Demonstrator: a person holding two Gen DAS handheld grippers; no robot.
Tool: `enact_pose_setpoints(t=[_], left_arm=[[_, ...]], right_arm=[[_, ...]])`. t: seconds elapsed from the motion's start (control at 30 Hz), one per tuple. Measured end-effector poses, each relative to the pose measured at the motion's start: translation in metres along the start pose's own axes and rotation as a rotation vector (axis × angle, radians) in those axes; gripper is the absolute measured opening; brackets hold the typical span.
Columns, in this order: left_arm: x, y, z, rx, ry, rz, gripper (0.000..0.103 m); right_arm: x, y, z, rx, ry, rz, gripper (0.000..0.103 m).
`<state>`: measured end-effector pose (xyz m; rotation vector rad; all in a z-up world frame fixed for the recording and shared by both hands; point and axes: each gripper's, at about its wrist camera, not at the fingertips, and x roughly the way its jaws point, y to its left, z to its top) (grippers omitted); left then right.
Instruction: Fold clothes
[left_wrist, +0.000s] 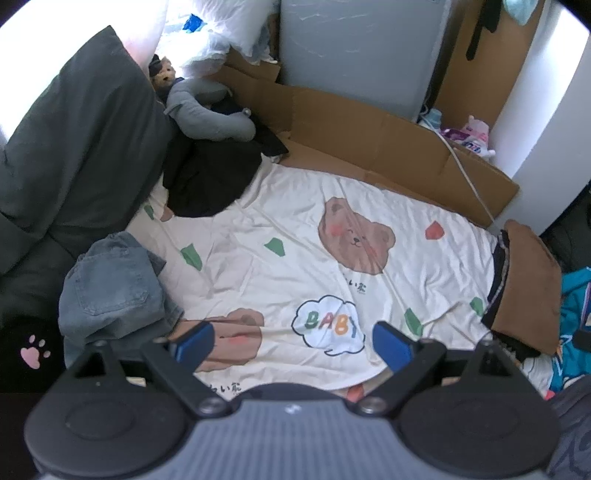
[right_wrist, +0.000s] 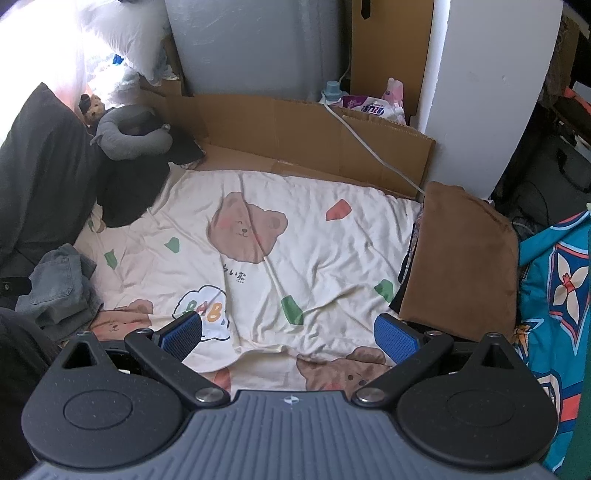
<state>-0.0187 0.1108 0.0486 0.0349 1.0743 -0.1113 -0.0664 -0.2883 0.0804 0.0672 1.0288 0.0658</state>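
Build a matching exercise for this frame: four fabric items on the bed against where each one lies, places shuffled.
Items:
1. crumpled blue denim jeans
2. folded brown suede-like cloth
3. grey U-shaped neck pillow
4. black crumpled garment

Places:
A. right edge of the bear-print sheet
B. far left corner, beside the small teddy bear
C. near left edge of the sheet
D. far left on the sheet, just in front of the neck pillow

Pairs: 1-C, 2-A, 3-B, 4-D
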Motion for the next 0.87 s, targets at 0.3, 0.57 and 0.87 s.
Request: enact_pose_setpoints(t=[0.3, 0.57, 0.87], left_arm=[[-0.001, -0.002, -0.002, 0.000, -0.013, 0.005, 0.094], [0.002, -0.007, 0.002, 0.012, -0.015, 0.019, 0.094], [0.003, -0.011, 0.002, 0.009, -0.024, 0.020, 0.094]], right_arm=[[-0.002, -0.004, -0.001, 0.010, -0.002, -0.002, 0.102], [-0.002, -0.009, -0.001, 0.028, -0.006, -0.006, 0.102], [-0.001, -0.017, -0.001, 0.058, 0.004, 0.009, 0.102]])
